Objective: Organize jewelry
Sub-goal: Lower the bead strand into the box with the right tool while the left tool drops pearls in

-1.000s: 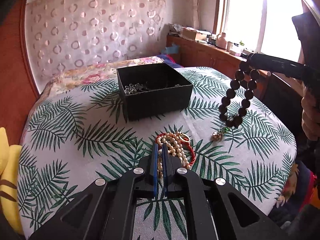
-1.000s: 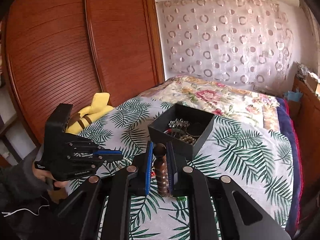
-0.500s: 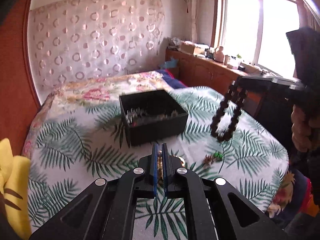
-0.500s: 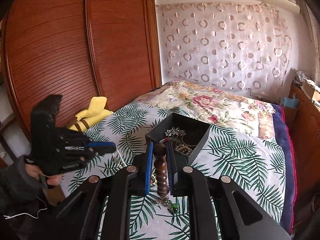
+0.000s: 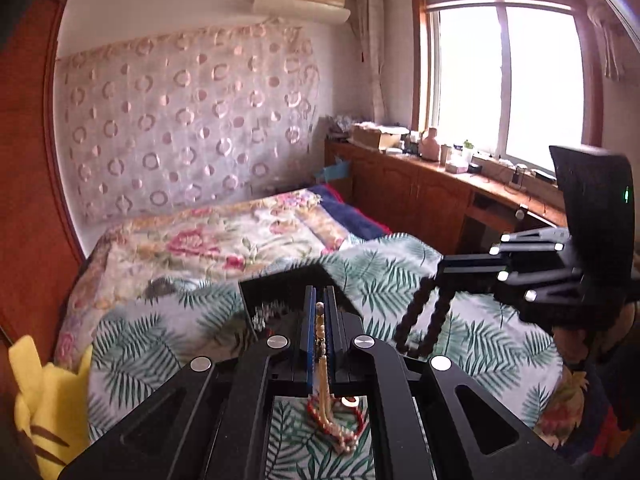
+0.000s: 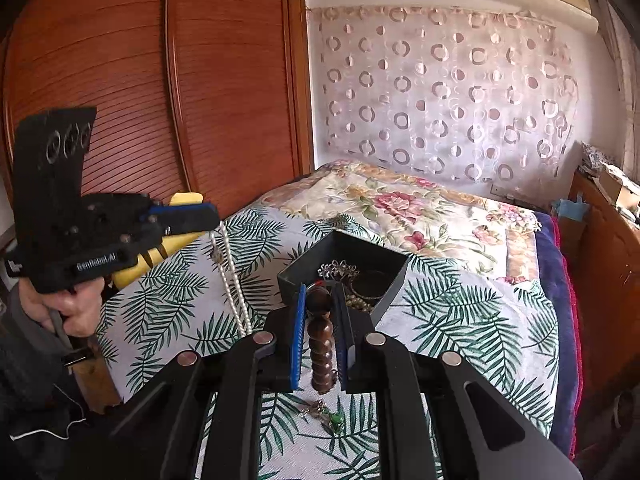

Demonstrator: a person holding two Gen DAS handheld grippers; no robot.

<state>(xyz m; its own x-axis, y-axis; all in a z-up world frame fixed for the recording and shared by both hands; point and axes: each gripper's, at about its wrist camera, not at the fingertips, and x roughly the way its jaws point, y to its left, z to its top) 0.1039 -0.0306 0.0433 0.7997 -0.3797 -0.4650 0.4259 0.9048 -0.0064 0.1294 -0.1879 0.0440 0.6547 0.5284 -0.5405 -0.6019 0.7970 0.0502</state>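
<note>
— What is held, and by which tongs?

— A strand of cream pearls [image 5: 320, 344] is pinched between the nearly closed jaws of the left gripper [image 5: 319, 312]; it hangs down to a red-beaded loop [image 5: 340, 424] at six o'clock, though contact with the cloth cannot be judged. A dark brown wooden bead bracelet [image 6: 321, 336], round and glossy, is clamped in the right gripper [image 6: 320, 320], its loop dangling below the jaws. In the right wrist view a small green-stoned charm [image 6: 334, 418] is seen beneath it.

— And the surface?

— A palm-leaf printed cloth [image 6: 460, 320] is spread over it. A black jewelry box [image 6: 384, 300] is seen at twelve o'clock just beyond the right jaws, with silver and beaded pieces inside. Farther off, a floral bedspread [image 5: 224, 240], a circle-patterned curtain [image 6: 440, 92] and a wooden wardrobe [image 6: 200, 80] are seen; a window [image 5: 508, 80] stands at two o'clock in the left view, and a yellow plush toy [image 5: 44, 396] at eight.

— The count?

— Two grippers, two strands held, one box.
</note>
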